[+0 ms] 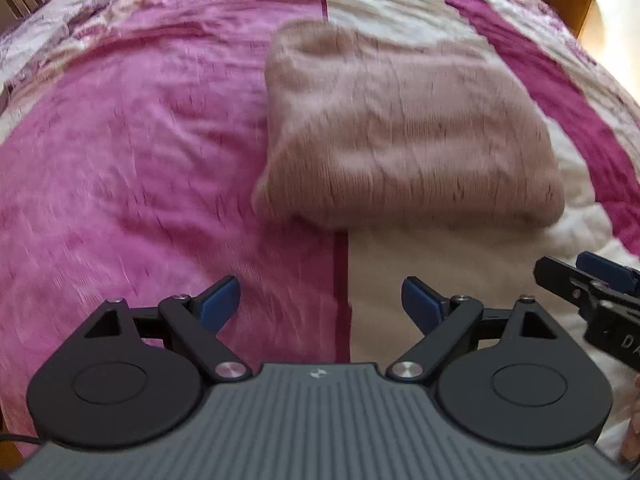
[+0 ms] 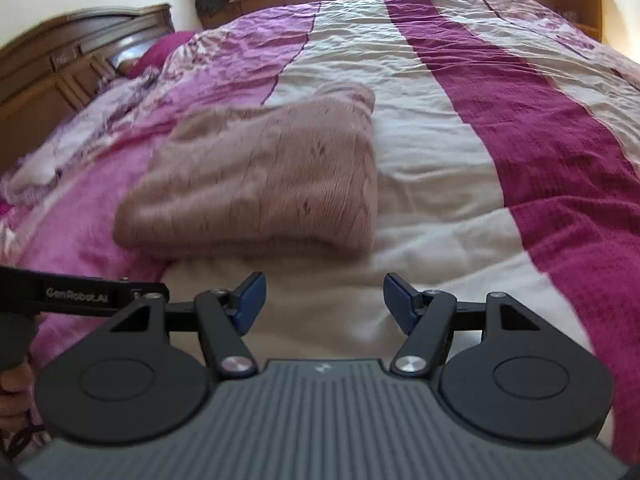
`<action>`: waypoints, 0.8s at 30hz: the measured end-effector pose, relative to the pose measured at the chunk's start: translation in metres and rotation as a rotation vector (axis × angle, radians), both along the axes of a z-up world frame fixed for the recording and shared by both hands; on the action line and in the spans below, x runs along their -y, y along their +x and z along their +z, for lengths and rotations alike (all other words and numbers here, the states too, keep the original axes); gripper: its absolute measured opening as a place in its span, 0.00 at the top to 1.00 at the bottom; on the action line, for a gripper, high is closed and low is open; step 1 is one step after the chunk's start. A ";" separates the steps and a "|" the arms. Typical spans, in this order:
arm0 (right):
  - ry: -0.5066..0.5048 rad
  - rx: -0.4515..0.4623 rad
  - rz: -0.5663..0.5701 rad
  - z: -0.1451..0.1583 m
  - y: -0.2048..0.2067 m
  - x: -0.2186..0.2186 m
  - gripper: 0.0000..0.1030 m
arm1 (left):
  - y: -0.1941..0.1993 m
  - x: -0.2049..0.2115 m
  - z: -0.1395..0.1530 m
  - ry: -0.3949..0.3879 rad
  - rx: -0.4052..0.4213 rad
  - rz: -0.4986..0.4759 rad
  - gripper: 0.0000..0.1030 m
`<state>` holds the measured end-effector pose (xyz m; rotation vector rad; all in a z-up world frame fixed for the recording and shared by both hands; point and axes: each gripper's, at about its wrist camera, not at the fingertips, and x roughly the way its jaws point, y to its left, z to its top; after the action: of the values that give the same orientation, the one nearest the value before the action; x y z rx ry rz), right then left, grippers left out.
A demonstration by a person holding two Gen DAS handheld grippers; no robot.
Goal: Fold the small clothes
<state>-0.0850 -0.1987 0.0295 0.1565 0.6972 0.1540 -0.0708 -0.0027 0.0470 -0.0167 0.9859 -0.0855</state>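
Both grippers — left gripper [image 1: 320, 300], right gripper [image 2: 324, 300] — hang spread and empty short of the folded pink knit sweater [image 2: 260, 184] on the striped bedspread [image 2: 520, 140] — a careless nudge could undo its folds.

Two hand-held grippers, side by side and level: left gripper [image 1: 320, 306] with blue-padded jaws spread wide, holding nothing; right gripper [image 2: 324, 304] likewise spread and empty, its tip visible beside the left one's right edge.
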 end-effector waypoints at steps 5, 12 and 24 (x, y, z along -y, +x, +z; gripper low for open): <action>-0.007 -0.025 -0.010 -0.010 -0.001 -0.003 0.29 | -0.009 0.009 -0.011 0.053 0.011 0.000 0.11; -0.006 -0.043 -0.020 -0.013 -0.004 -0.006 0.29 | -0.012 0.009 -0.013 0.066 0.011 0.015 0.11; -0.020 -0.054 -0.018 -0.016 -0.004 -0.009 0.28 | -0.012 0.012 -0.018 0.101 0.012 0.004 0.10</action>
<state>-0.0889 -0.1901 0.0133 0.1477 0.7507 0.1261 -0.0823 -0.0150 0.0287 0.0743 0.9771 -0.0319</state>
